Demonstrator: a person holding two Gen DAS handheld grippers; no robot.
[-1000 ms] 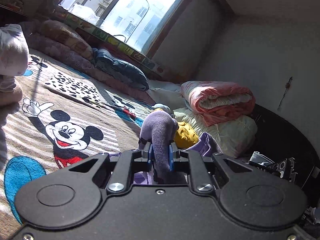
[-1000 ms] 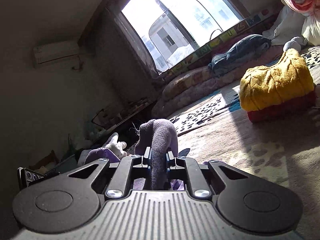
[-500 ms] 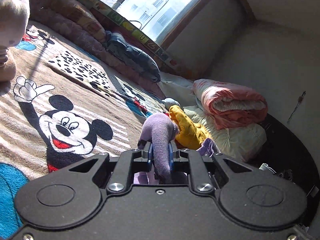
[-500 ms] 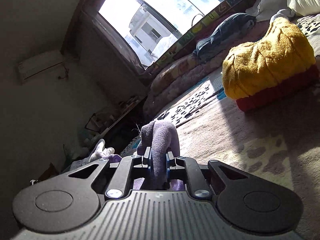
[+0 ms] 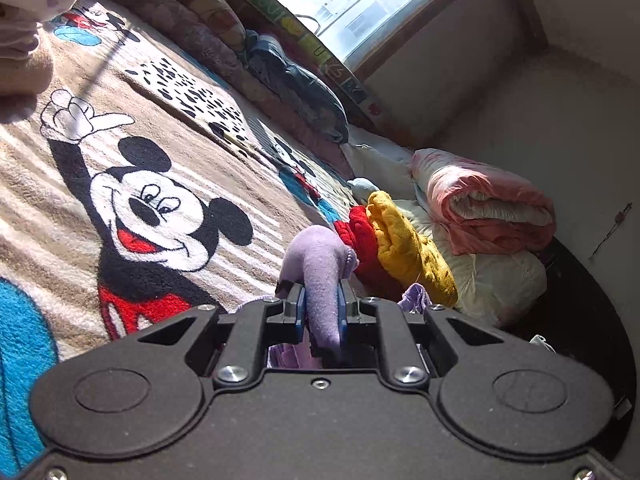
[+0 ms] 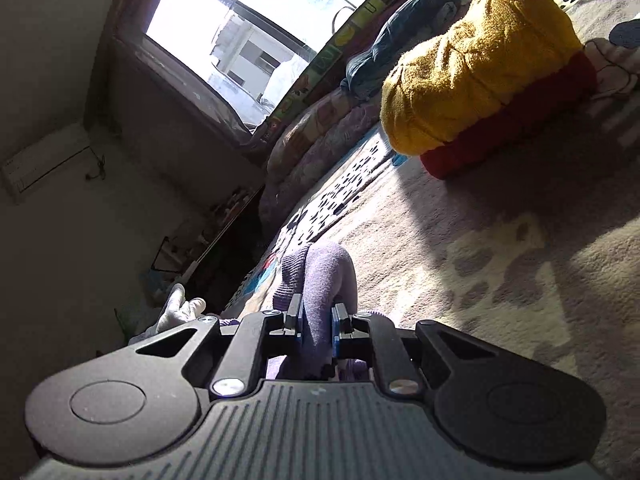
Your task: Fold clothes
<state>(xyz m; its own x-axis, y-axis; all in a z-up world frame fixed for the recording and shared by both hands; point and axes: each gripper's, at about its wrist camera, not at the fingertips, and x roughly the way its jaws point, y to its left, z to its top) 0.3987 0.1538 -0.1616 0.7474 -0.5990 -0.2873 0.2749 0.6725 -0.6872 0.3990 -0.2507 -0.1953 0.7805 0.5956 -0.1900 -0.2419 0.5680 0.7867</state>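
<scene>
Above the cartoon blanket, two grippers, left gripper, right gripper, jaws each pinching one purple garment, two folded sweaters beyond.

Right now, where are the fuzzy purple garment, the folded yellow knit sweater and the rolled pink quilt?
Fuzzy purple garment (image 5: 320, 268), left wrist view, bunched fold above the fingers.
Folded yellow knit sweater (image 6: 480, 64), right wrist view, sunlit top.
Rolled pink quilt (image 5: 488, 208), left wrist view, rolled end.
</scene>
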